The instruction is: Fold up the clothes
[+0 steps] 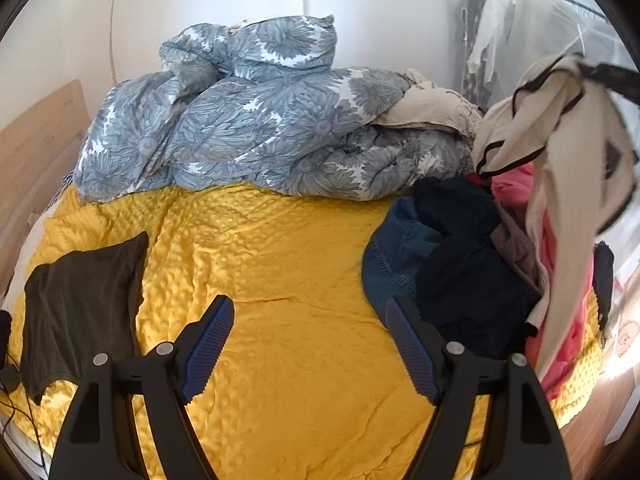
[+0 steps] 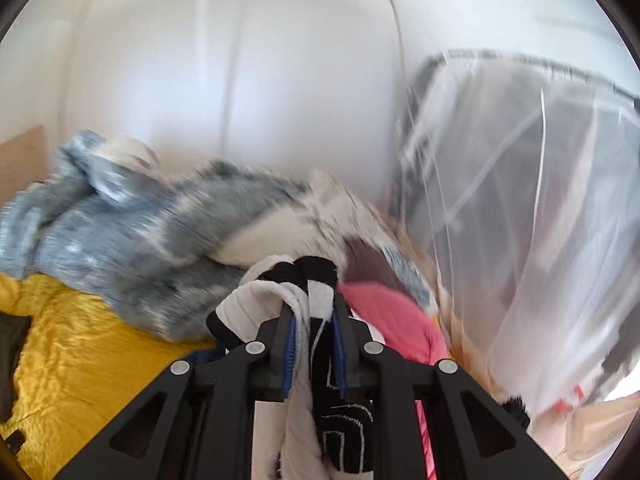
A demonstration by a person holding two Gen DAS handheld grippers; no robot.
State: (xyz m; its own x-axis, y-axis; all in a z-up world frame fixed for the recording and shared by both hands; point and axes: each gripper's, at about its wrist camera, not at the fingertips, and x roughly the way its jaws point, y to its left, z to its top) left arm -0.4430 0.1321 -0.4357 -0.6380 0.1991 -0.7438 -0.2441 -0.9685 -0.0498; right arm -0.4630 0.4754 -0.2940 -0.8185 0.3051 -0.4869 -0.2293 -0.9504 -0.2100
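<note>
The right gripper (image 2: 314,344), jaws clamped on a bunched cream knit garment with black trim (image 1: 560,152), is holding it dangling limp and light above the clothes pile (image 1: 452,256) on the yellow bedspread (image 1: 288,264), while the left gripper (image 1: 310,344), jaws apart and empty, is hovering, best placed to take a trimmed edge.

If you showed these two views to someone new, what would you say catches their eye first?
Probably the bright yellow bedspread filling the left wrist view, with a rumpled blue-grey floral duvet heaped along its far edge. Next, the cream garment with black trim hanging in the air at the right, clamped in the right gripper above the clothes pile.
</note>
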